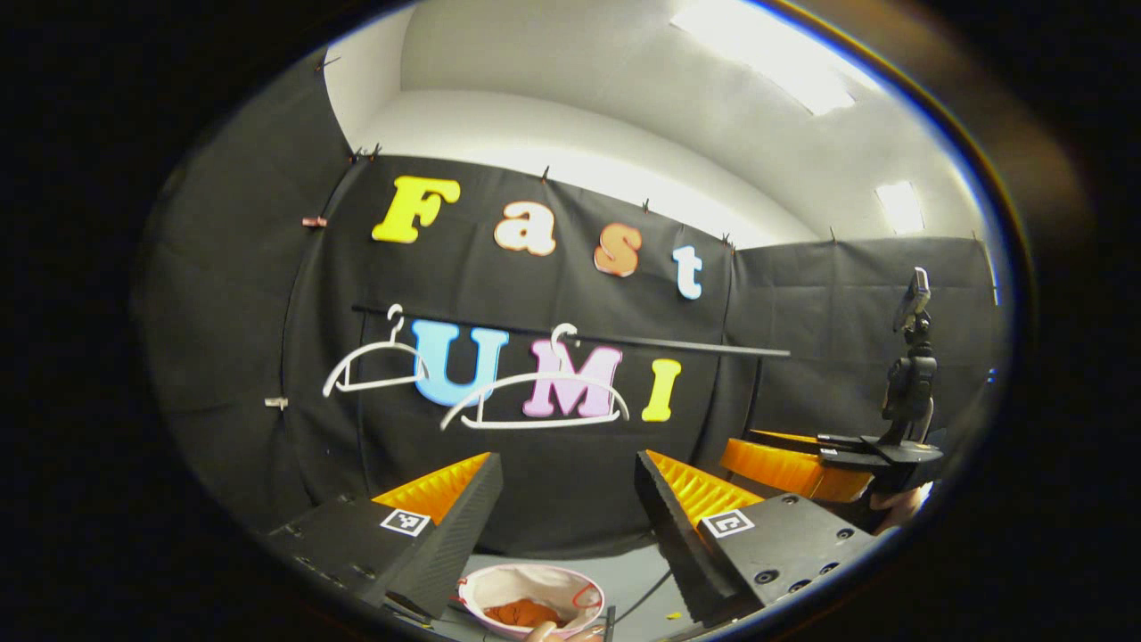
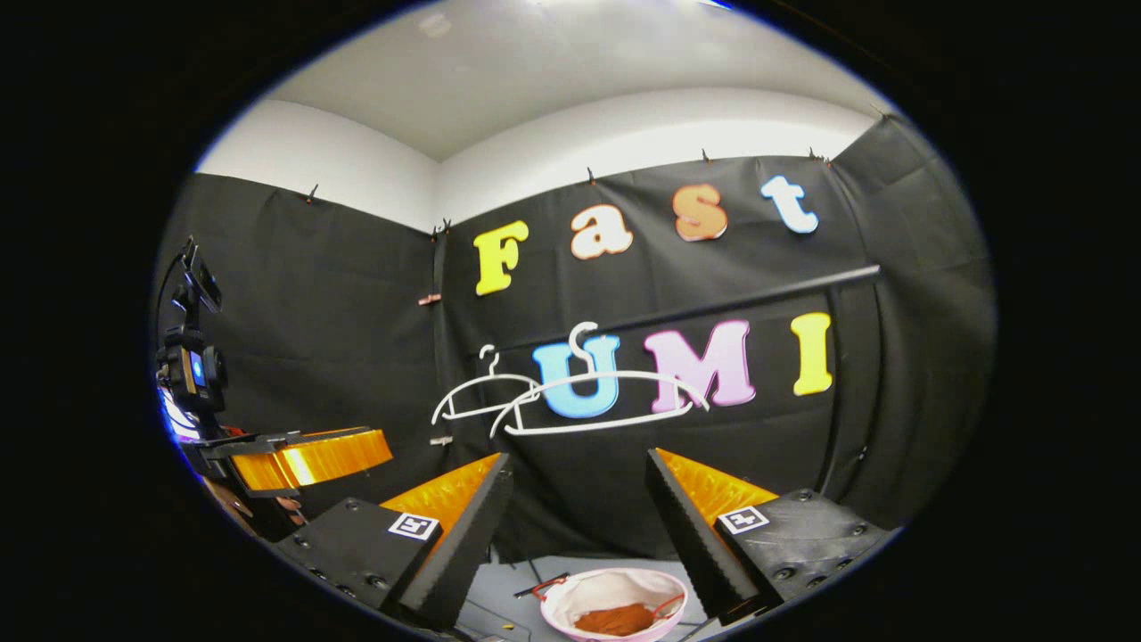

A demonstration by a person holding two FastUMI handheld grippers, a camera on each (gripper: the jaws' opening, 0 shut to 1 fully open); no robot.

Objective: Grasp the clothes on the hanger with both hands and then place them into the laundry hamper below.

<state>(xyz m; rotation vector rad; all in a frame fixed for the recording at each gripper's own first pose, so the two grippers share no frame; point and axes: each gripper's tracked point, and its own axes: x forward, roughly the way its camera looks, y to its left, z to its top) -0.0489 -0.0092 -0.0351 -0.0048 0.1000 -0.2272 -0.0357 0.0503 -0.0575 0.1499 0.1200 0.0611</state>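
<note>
Two white hangers hang bare on a black rail against the booth wall. Below, a round hamper with a white liner holds an orange-brown garment. My left gripper is open above the hamper with nothing between its fingers. In the right gripper view the same hangers hang ahead, and the hamper with the garment lies below. My right gripper is open and holds nothing.
The right gripper with its upright camera mast shows at the right edge of the left gripper view. The left gripper and a hand show at the left of the right gripper view. A grey floor lies around the hamper.
</note>
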